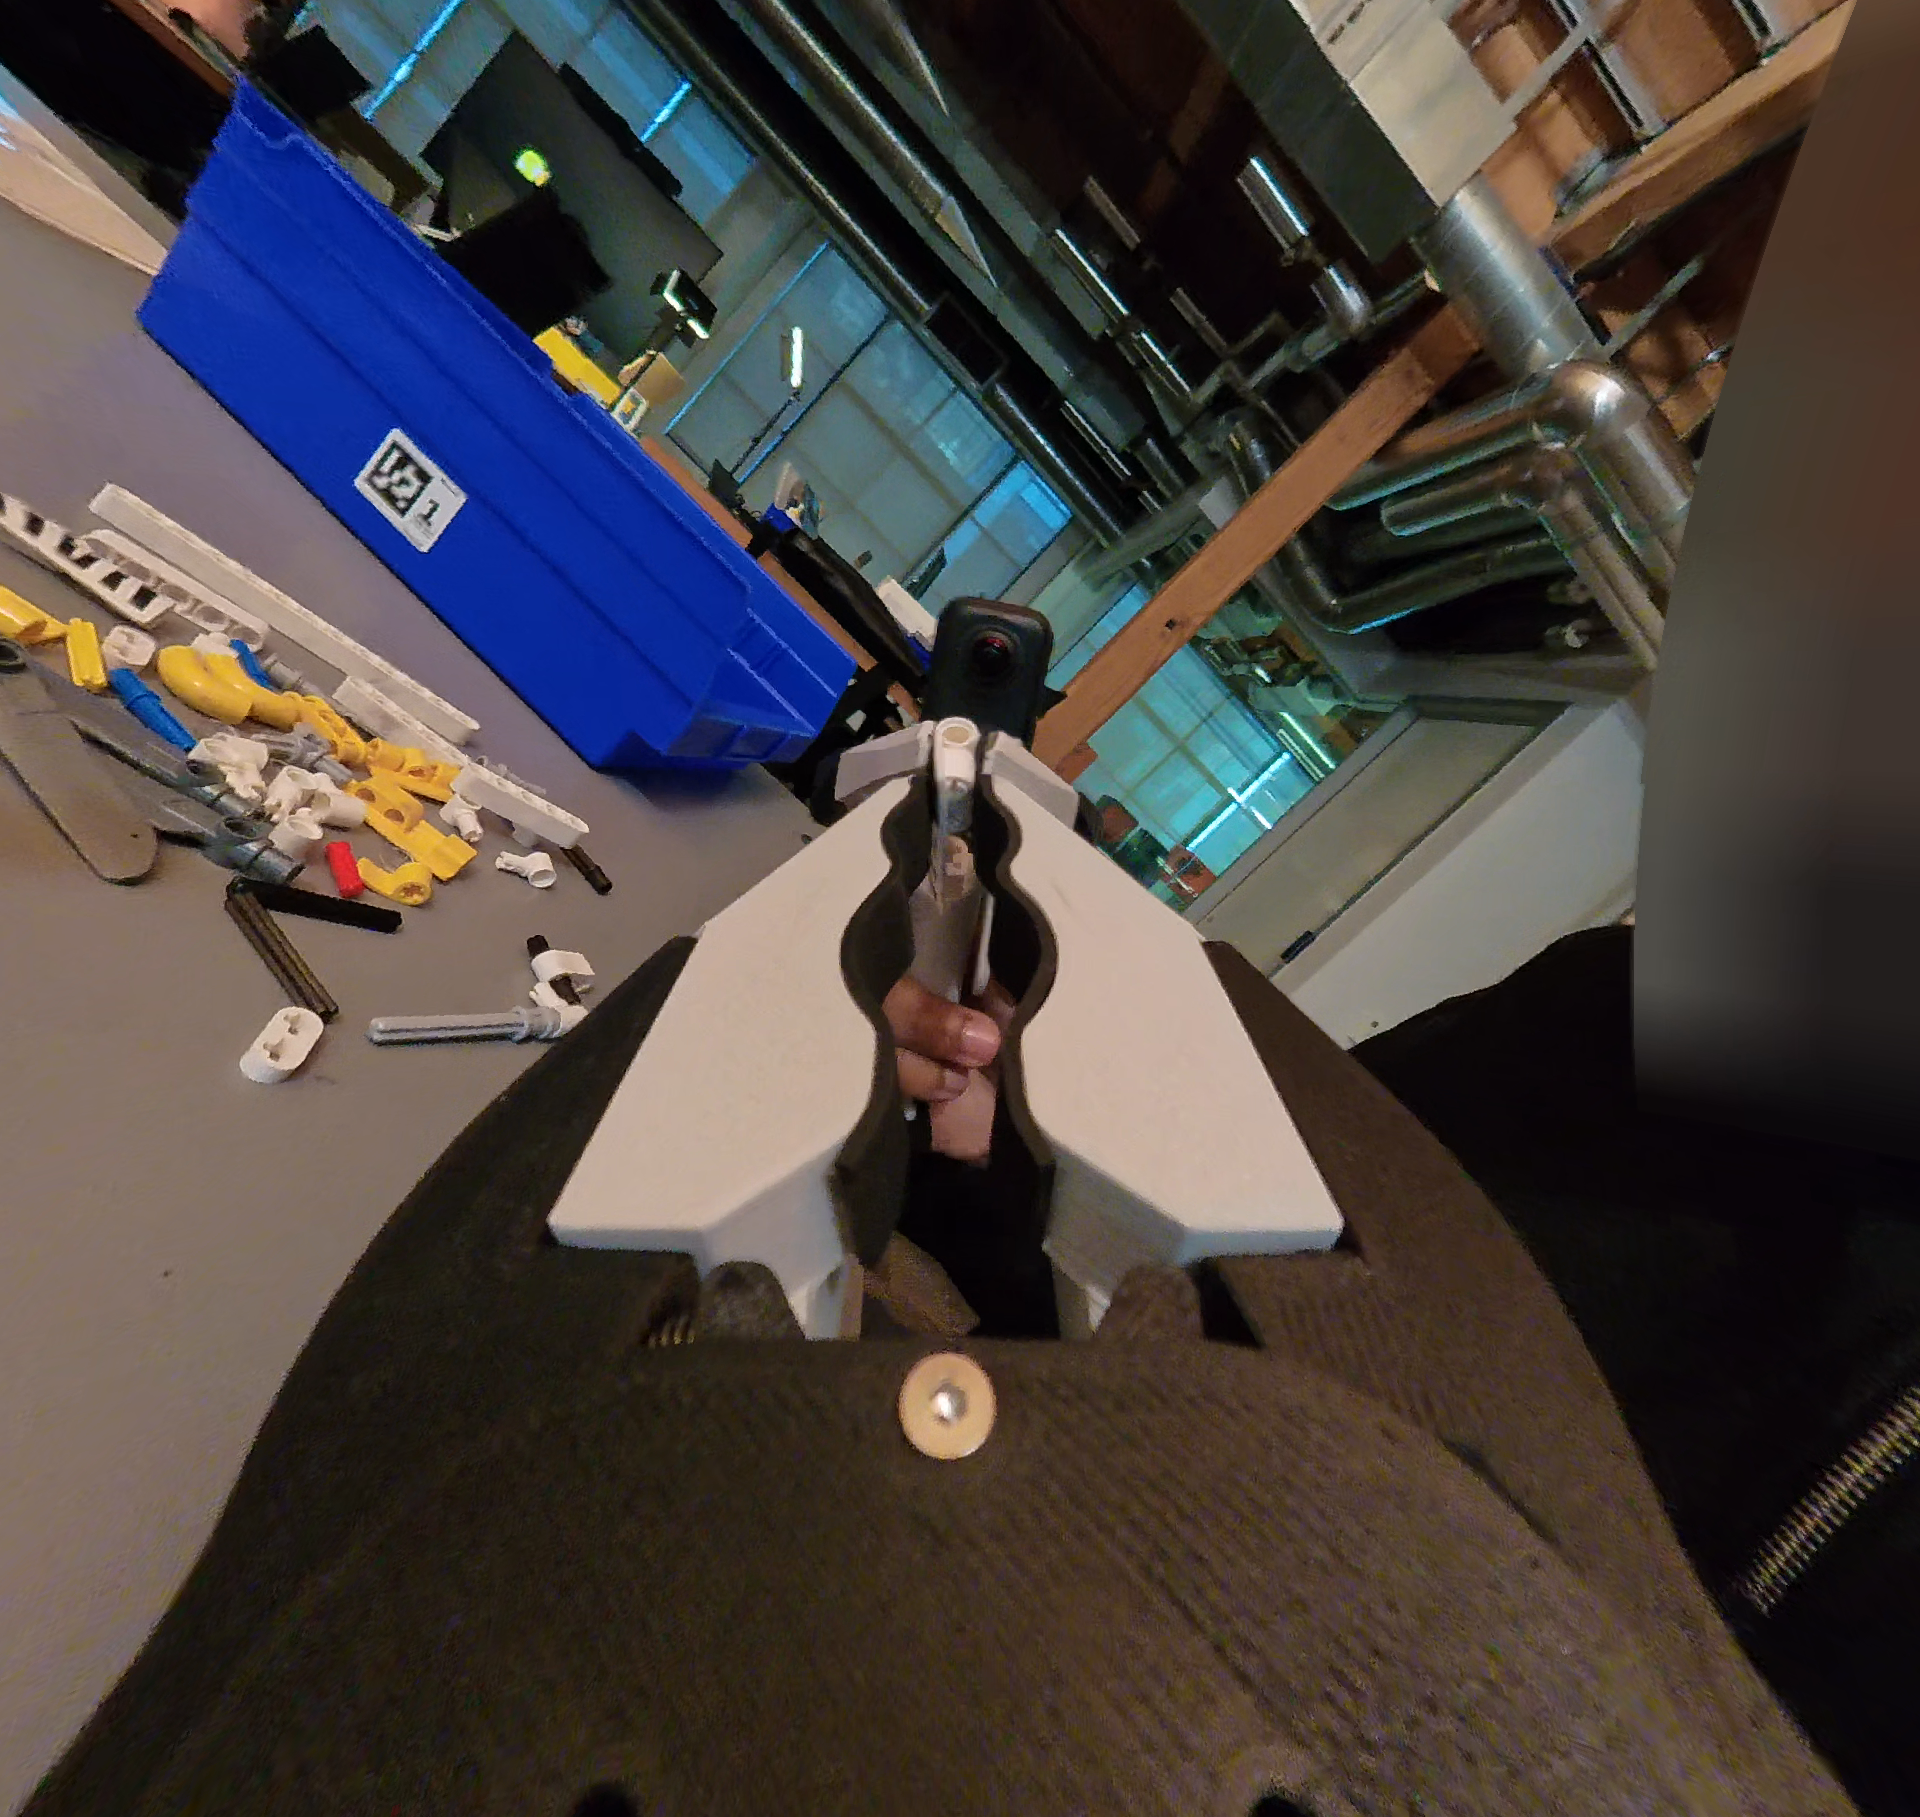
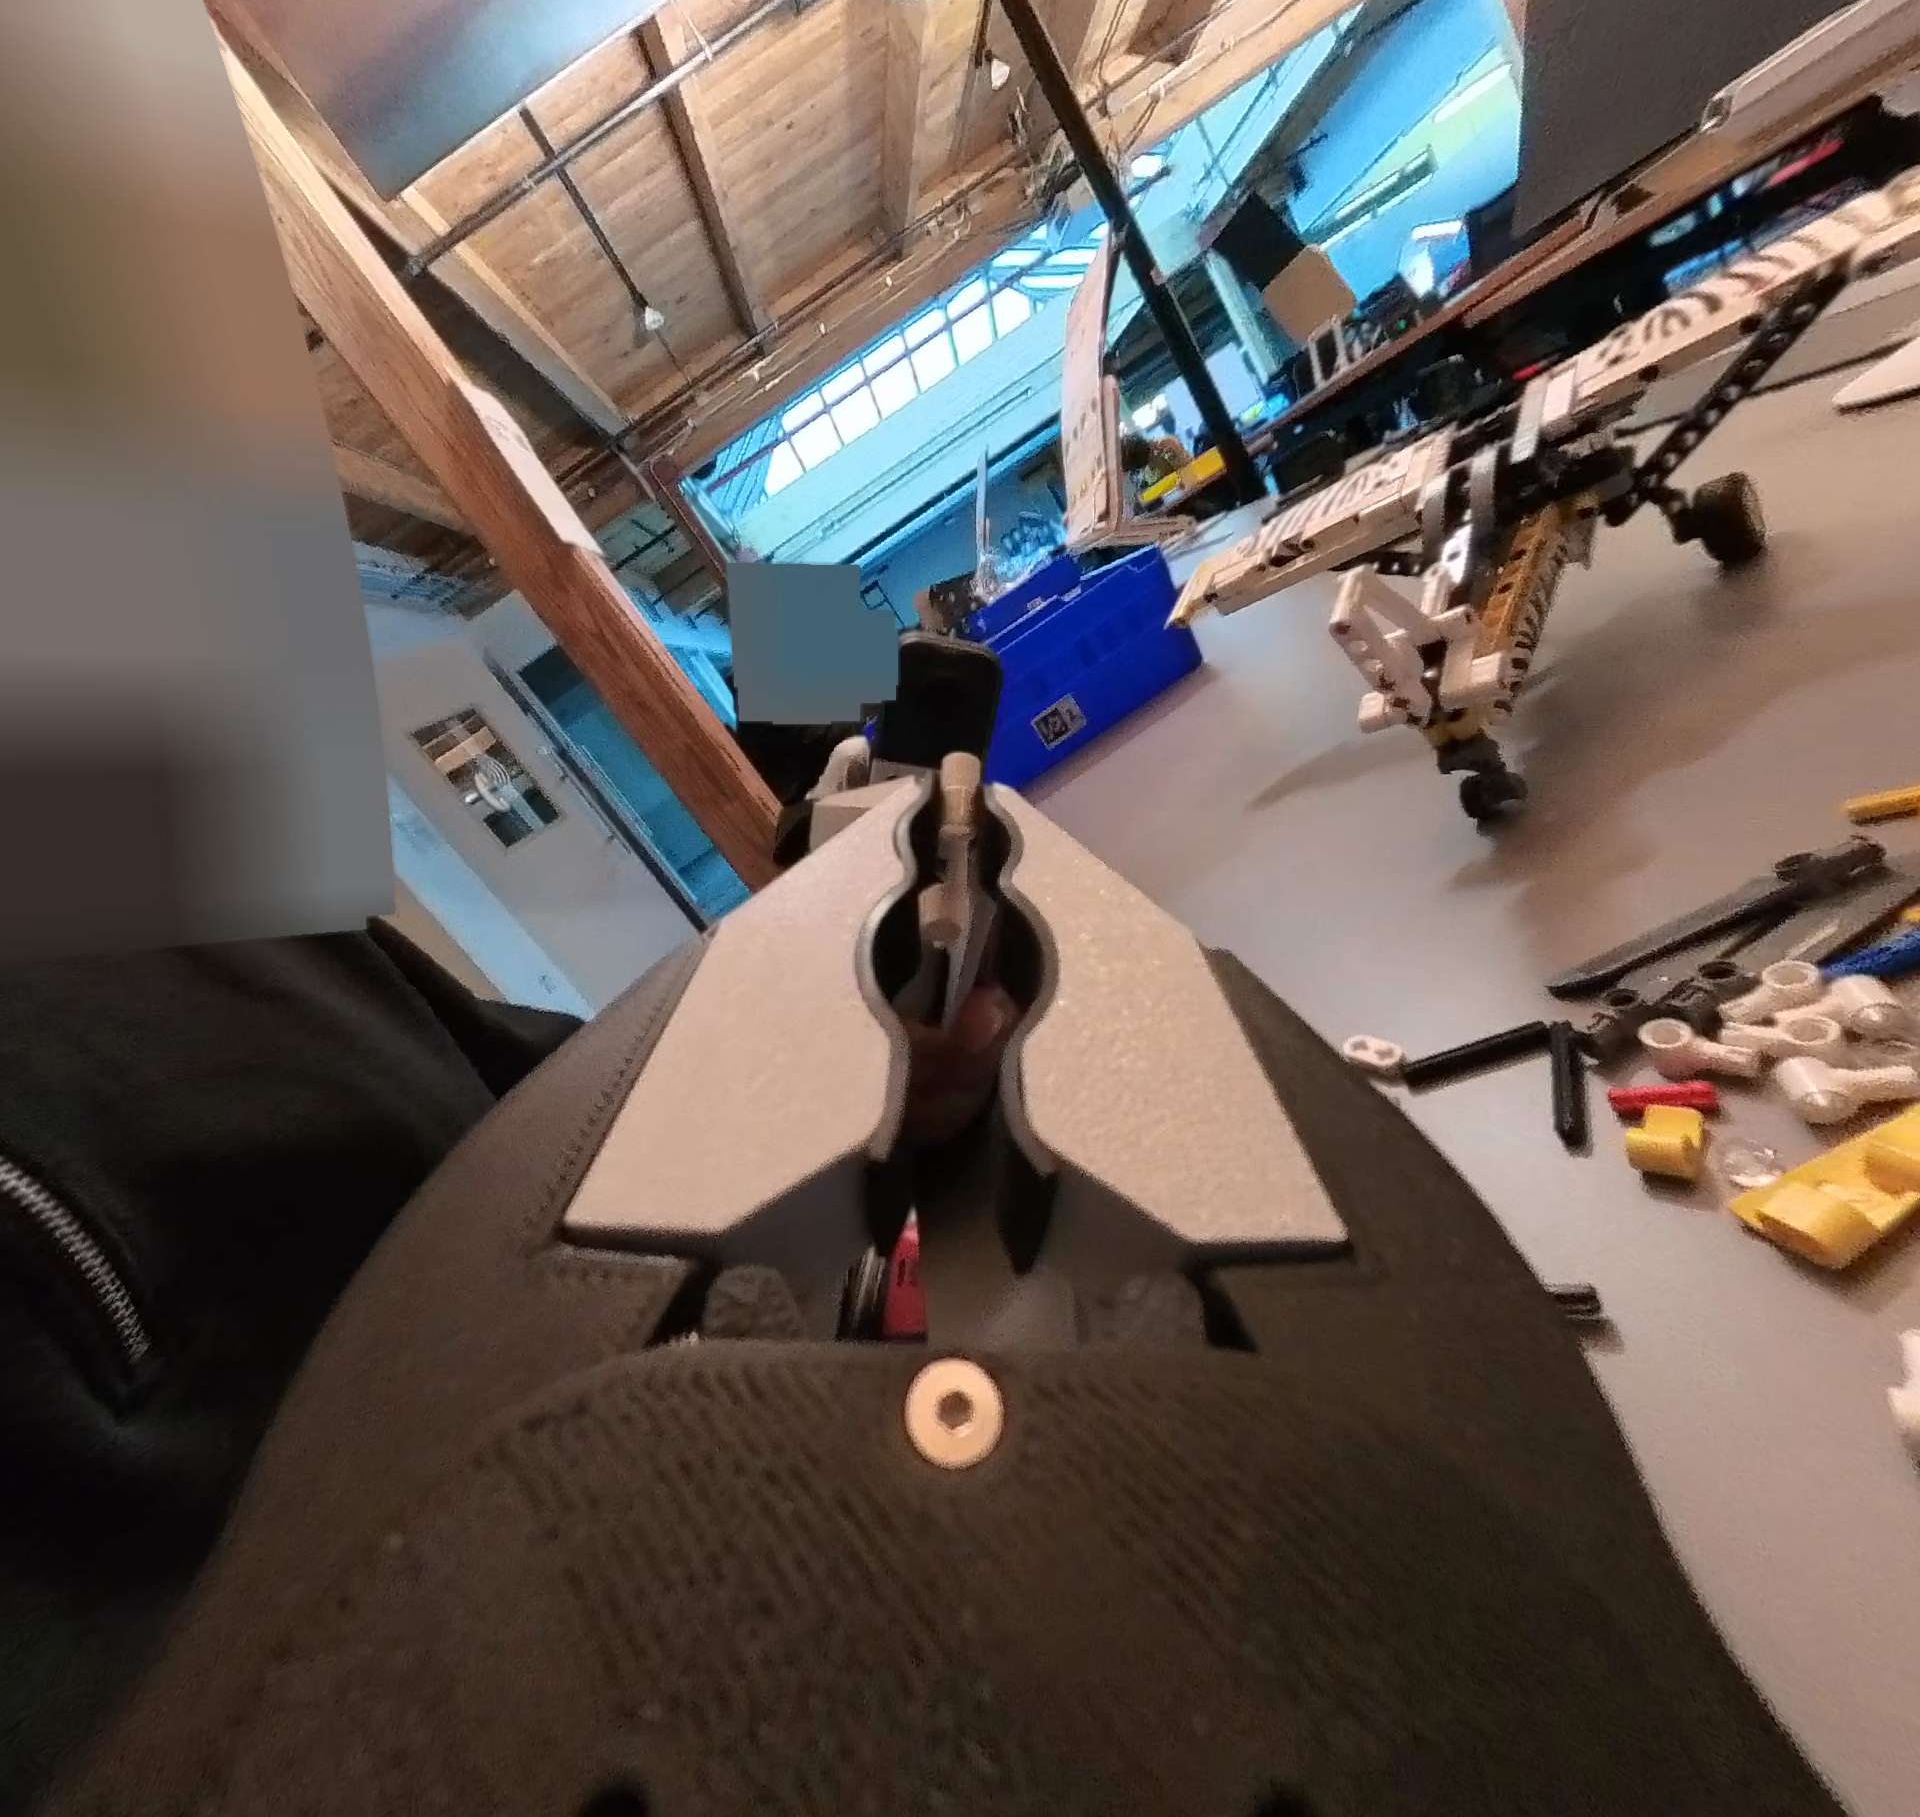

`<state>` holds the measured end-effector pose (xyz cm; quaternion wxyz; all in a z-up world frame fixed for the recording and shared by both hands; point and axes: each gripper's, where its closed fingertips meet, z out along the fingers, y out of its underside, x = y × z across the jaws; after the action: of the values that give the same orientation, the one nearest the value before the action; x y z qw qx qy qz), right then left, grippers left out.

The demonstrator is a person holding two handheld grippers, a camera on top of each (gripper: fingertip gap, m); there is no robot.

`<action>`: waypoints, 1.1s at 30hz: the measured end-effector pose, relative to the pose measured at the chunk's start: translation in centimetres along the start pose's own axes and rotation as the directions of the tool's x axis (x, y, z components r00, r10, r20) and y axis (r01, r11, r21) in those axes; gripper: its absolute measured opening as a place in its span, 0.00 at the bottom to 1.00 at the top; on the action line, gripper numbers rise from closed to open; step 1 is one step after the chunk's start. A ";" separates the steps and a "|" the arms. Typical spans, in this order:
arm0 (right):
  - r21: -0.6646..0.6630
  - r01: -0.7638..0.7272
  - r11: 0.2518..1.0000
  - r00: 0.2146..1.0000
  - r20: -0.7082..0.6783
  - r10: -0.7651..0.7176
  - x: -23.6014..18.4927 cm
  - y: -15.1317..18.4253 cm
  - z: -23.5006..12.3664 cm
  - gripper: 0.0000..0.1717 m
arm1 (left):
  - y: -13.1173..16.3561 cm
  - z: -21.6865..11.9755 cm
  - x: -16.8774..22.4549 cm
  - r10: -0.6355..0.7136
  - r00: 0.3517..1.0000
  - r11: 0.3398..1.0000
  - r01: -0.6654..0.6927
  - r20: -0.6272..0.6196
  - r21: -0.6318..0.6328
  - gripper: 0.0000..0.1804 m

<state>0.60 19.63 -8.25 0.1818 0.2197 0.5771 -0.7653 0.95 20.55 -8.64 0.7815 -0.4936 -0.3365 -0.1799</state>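
Both grippers are raised above the grey table (image 1: 208, 1196) and face each other tip to tip. My left gripper (image 1: 954, 780) is shut on a small white connector piece (image 1: 954, 744) with a round hole at its end. The right gripper's black camera (image 1: 987, 666) and pale fingers (image 1: 883, 765) show right behind it. My right gripper (image 2: 961, 806) is shut on a slim light grey pin (image 2: 958, 801) that stands between its tips. The left gripper's black camera (image 2: 935, 707) shows just beyond. A hand (image 1: 951, 1050) shows through the gap lower between the fingers.
A blue bin (image 1: 468, 437) stands on the table, also in the right wrist view (image 2: 1081, 666). Loose yellow, white, black and grey building pieces (image 1: 312, 780) lie beside it. A half-built white and yellow model on wheels (image 2: 1455, 541) stands at the right. A black pole (image 2: 1101, 178) rises behind. Less than 4 cm separates the two grippers' tips.
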 end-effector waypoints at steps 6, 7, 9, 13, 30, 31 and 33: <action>0.044 0.025 0.999 0.999 -0.042 -0.024 0.1 -0.4 0.0 0.02 | 0.0 0.2 -0.1 -0.010 1.000 1.000 0.010 0.024 0.013 0.02; 0.070 0.020 0.997 0.999 -0.044 -0.017 0.0 -0.7 -0.1 0.02 | -0.1 0.3 0.0 -0.025 1.000 0.999 0.025 0.017 0.029 0.03; 0.223 -0.011 0.975 0.998 -0.065 0.026 0.4 -2.9 -1.5 0.02 | -0.2 0.2 0.4 -0.053 0.999 0.997 0.053 -0.012 0.057 0.02; 0.204 0.058 0.977 0.987 -0.158 -0.025 1.3 -4.2 -3.1 0.02 | -1.1 -1.1 0.2 -0.107 0.994 0.984 0.110 -0.029 0.138 0.02; -0.224 -0.071 0.972 0.709 -0.696 -0.108 12.5 0.4 -4.0 0.16 | -0.9 -1.0 -1.6 -0.086 0.992 0.993 0.078 0.091 0.090 0.02; -0.223 -0.043 0.974 0.719 -0.683 -0.125 12.1 0.1 -3.9 0.19 | -0.8 -1.0 -1.6 -0.086 0.992 0.993 0.077 0.095 0.089 0.02; -0.237 0.030 0.971 0.741 -0.647 -0.181 11.1 -0.4 -3.5 0.23 | -0.7 -0.9 -1.7 -0.087 0.991 0.994 0.080 0.097 0.081 0.02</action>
<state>-8.48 22.87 -14.81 -0.0568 0.4233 0.6933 -0.5805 -0.39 19.28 -9.64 0.7737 -0.4571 -0.4026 -0.1742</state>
